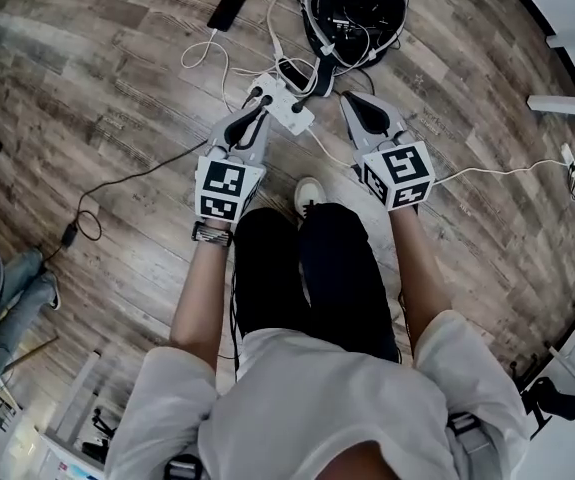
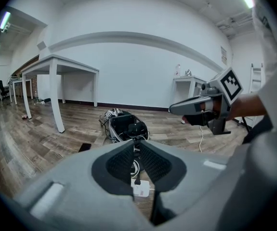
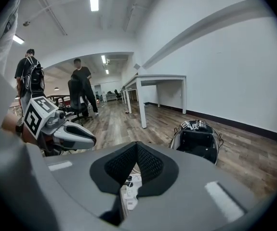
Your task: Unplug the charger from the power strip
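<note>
Both my left tongs [image 1: 255, 108] and right tongs [image 1: 359, 106] are pinched together and empty beside the white power strip [image 1: 287, 108] on the floor, its charger [image 1: 269, 98] still plugged in, and an unbraced tug could drag the loose strip along.

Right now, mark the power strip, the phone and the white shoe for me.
power strip [image 1: 289, 115], head view, on its white top face.
phone [image 1: 227, 10], head view, on the middle of its dark screen.
white shoe [image 1: 309, 196], head view, on the toe's upper.
</note>
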Tool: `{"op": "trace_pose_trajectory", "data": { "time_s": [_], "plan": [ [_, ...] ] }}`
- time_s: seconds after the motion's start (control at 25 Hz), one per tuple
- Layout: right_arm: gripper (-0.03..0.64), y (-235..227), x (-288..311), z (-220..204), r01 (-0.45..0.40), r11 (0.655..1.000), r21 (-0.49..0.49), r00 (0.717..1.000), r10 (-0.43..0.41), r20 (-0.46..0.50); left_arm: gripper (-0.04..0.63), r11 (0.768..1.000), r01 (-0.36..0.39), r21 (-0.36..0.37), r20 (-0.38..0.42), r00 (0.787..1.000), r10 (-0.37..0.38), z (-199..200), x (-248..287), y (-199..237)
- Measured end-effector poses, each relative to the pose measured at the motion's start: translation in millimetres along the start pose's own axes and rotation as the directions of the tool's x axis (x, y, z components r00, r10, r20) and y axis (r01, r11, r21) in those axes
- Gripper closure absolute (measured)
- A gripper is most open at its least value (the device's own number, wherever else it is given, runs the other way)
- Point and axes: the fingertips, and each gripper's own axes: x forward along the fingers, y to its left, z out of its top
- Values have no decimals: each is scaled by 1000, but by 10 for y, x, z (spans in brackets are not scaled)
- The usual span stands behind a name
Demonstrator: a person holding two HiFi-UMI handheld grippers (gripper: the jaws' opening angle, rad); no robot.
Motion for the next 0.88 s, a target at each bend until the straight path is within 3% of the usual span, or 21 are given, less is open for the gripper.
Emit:
{"op": "trace_pose_trajectory", "data": {
  "time_s": [0.4, 0.56, 0.88],
  "plan": [
    [615, -136, 662, -1194, -2, 1000, 22, 999, 3, -36, 555, 999, 25, 35, -13, 1000, -24, -963, 688, 202],
    [615, -182, 822, -1693, 6, 997, 71, 998, -2, -61, 548, 999, 41, 0, -12, 999, -41, -1370, 892, 171],
    [615, -231, 1255, -2277, 6, 996, 90, 995, 3, -98, 545, 997, 72, 6, -35, 997, -71, -1818, 1283, 213]
  ]
}}
